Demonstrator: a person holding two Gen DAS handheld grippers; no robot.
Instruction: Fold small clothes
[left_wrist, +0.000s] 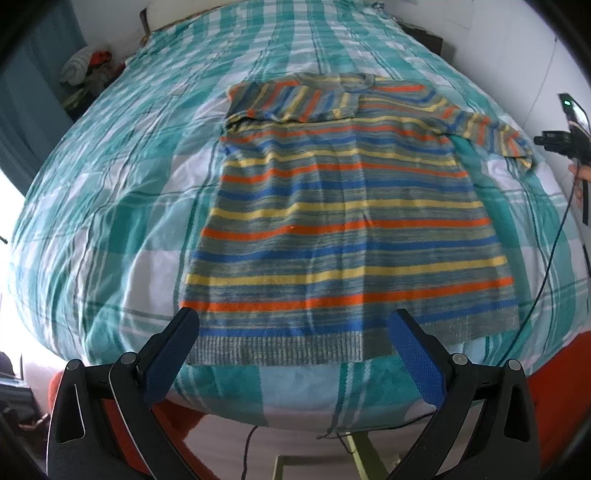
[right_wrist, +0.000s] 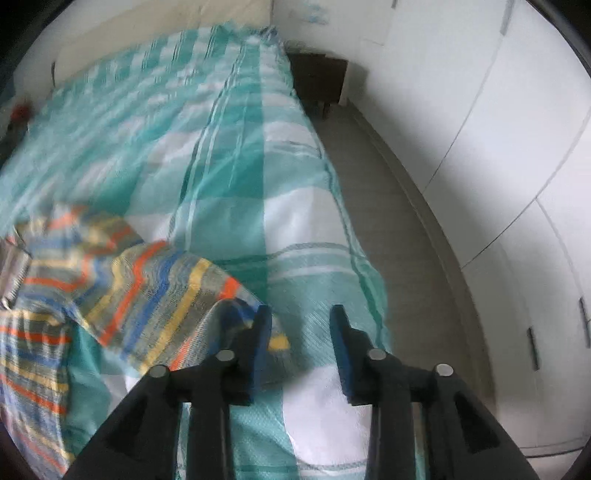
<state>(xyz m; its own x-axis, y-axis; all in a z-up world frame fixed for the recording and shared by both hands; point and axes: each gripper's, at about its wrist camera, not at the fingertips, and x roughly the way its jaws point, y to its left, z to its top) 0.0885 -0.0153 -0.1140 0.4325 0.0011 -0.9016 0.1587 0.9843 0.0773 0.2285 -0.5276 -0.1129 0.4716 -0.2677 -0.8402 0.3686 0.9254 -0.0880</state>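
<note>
A small sweater (left_wrist: 332, 206) striped in orange, blue, yellow and grey lies flat on the teal plaid bedcover (left_wrist: 110, 184). One sleeve (left_wrist: 291, 101) is folded across the chest. The other sleeve (left_wrist: 491, 133) stretches out to the right. My left gripper (left_wrist: 293, 315) is open, with its blue pads wide apart just above the grey hem. A person's hand (left_wrist: 580, 173) at the far right edge holds the other tool. In the right wrist view my right gripper (right_wrist: 300, 314) is open over the bedcover (right_wrist: 240, 147). The outstretched sleeve (right_wrist: 159, 291) ends beside its left finger, and only bedcover shows between the pads.
The bed's right edge drops to a strip of grey floor (right_wrist: 388, 184) along white wardrobe doors (right_wrist: 498, 147). A dark nightstand (right_wrist: 317, 77) stands at the head. A pile of clothes (left_wrist: 85, 66) lies at the far left corner. A cable (left_wrist: 546, 258) hangs across the right side.
</note>
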